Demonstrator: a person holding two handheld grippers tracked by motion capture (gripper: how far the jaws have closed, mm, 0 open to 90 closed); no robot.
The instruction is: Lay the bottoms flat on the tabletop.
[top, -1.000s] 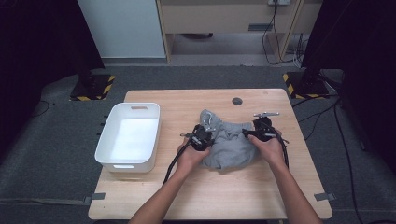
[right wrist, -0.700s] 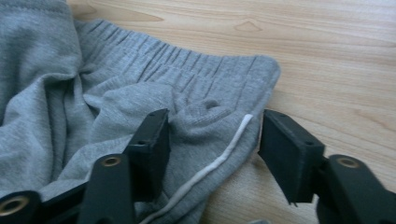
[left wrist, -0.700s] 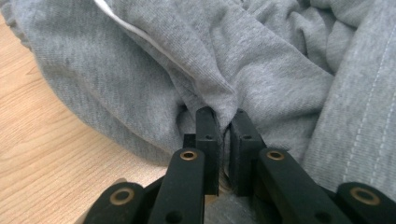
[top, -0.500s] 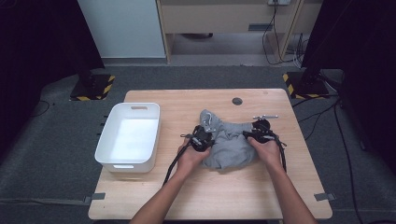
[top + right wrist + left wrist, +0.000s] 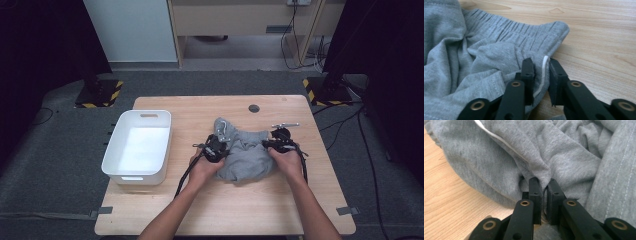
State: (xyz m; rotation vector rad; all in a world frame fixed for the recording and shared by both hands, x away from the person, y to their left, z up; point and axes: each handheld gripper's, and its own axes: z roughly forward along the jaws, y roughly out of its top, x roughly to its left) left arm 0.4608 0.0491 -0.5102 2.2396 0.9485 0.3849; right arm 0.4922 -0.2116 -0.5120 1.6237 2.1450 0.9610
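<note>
Wooden table (image 5: 280, 210), grey carpet (image 5: 60, 175).

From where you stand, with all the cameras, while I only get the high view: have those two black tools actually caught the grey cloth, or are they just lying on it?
Observer: The left gripper is shut on a raised fold of the grey garment, pinched between its jaws.
Operator: And the one on the other side?
Observer: The right gripper has just been closing. Its jaws pinch the garment's edge, with a white drawstring running between them.
Operator: Which part of the garment is that?
Observer: A gathered elastic waistband, its corner lying on the wooden table.
</note>
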